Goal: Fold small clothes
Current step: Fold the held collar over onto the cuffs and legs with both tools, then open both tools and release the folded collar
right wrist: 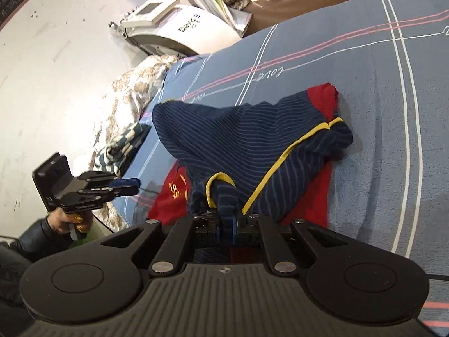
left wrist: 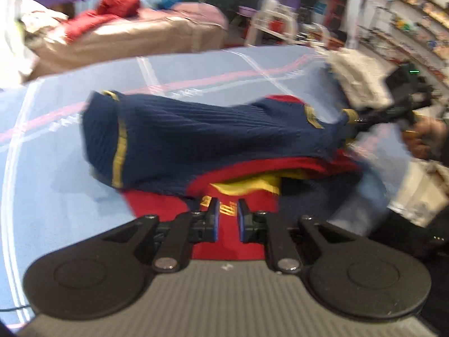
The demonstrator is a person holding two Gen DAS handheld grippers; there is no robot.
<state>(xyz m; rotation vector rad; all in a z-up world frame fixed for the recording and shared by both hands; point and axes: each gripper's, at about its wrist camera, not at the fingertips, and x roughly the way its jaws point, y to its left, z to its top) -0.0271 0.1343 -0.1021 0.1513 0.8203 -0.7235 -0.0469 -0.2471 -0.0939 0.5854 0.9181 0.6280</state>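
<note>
Between the right gripper's (right wrist: 228, 231) closed jaws sits the navy striped garment's (right wrist: 252, 146) yellow-trimmed edge, draped ahead over red cloth (right wrist: 306, 196). The left gripper (left wrist: 228, 221) looks empty, jaws slightly parted. Lay the fold flat and square.

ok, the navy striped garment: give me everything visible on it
The navy garment is a ribbed-looking knit with thin pale stripes, yellow piping along its edges and a red panel at one end. It lies crumpled and partly folded over red clothing on the blue bedsheet. The right gripper pinches a yellow-trimmed fold, lifting it slightly. The left gripper holds nothing, off to one side.
</note>
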